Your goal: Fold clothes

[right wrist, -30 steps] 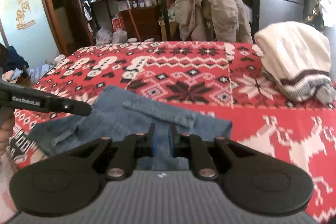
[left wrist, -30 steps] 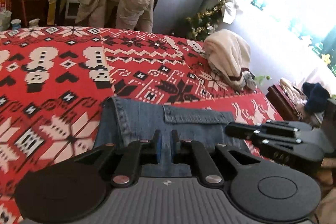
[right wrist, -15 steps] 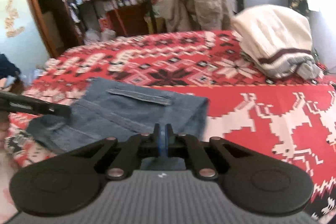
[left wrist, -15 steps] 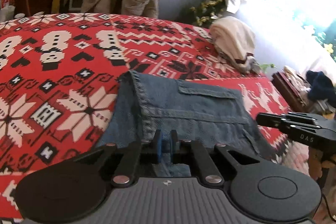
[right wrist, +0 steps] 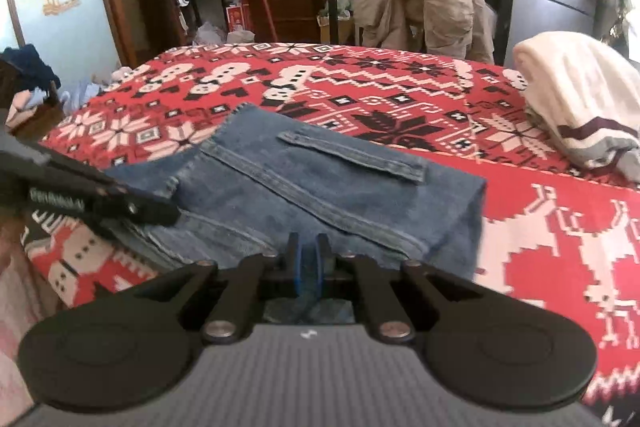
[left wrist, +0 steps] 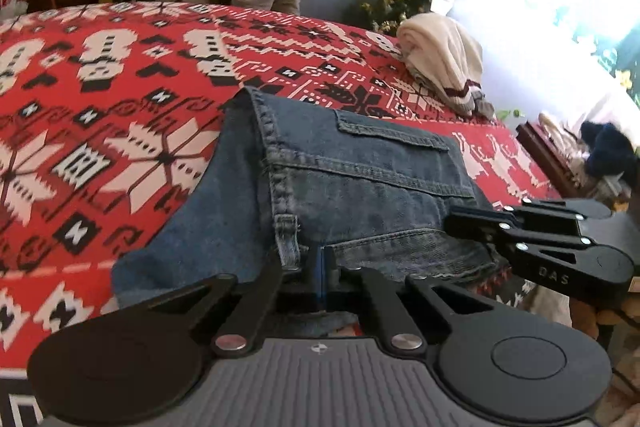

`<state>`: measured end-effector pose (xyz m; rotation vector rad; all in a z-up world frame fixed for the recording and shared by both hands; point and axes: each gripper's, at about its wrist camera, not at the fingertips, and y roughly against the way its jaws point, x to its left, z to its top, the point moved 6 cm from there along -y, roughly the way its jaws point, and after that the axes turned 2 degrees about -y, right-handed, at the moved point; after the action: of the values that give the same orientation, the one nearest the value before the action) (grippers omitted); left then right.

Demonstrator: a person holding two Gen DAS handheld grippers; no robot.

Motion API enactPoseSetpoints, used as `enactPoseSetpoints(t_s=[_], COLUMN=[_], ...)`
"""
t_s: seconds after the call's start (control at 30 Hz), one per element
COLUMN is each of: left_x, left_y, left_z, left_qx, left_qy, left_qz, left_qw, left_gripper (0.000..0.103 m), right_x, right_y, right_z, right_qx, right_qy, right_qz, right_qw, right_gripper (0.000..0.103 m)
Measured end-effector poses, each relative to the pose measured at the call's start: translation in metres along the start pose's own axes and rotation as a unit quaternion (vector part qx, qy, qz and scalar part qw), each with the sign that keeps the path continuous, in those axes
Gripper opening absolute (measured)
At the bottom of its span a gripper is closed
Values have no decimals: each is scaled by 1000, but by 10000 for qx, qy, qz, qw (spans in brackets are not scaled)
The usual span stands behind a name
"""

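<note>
The near hem of the jeans (left wrist: pixel 360 187) is hidden under the left gripper (left wrist: pixel 323 263) body. In the right wrist view the right gripper (right wrist: pixel 306 259) covers it likewise. The window area is overexposed; no detail is legible. The sweater (right wrist: pixel 576 99) is cut off by the frame edge. Shelf items are too small to identify.

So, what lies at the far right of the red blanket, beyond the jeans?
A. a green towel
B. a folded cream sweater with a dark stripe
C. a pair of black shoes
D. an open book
B: a cream sweater with a dark stripe lies on the red blanket, apart from the jeans.
</note>
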<state>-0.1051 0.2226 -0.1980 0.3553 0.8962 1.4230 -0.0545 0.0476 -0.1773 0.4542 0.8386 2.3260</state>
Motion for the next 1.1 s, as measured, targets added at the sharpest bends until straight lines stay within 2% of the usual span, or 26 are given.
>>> enactPoseSetpoints(t_s=[0.03, 0.17, 0.3, 0.4, 0.43, 0.5, 0.67, 0.83, 0.93, 1.0, 1.1], left_x=[-2, -2, 23, 48, 55, 61, 61, 56, 54, 54, 56], left_y=[2, 13, 33, 35, 34, 36, 43, 47, 45, 46, 49], left_z=[0, 0, -1, -6, -9, -13, -17, -16, -16, -16, -19], left_qx=[-9, -104, -466, -384, -298, -233, -233, -233, -226, -221, -238], left_qy=[-31, 44, 678, 1127, 1186, 1281, 1330, 1249, 1172, 1171, 1226], left_qz=[40, 97, -52, 129, 237, 219, 197, 341, 404, 414, 361], left_qw=[10000, 9999, 9966, 9928, 9922, 9913, 9906, 9913, 9920, 9920, 9915], left_gripper=[3, 3, 7, 7, 3, 3, 3, 2, 2, 2, 2], right_x=[-2, -16, -35, -52, -55, -58, -54, -62, -58, -54, -62], right_y=[3, 22, 44, 39, 34, 30, 38, 46, 32, 13, -7], right_z=[-1, -6, -13, -19, -21, -26, -32, -21, -2, 5, 3], right_qx=[6, -94, -342, -142, -55, 93, 142, 76, -52, 100, 257], right_qy=[-42, -296, -596, -881, -881, -803, -444, -626, -300, -164, 103], right_qz=[-4, -109, -425, -442, -433, -477, -567, -676, -727, -631, -944], right_qw=[10000, 9995, 9967, 9950, 9952, 9956, 9973, 9957, 9969, 9978, 9951], right_gripper=[14, 13, 14, 10, 9, 9, 9, 10, 8, 7, 5])
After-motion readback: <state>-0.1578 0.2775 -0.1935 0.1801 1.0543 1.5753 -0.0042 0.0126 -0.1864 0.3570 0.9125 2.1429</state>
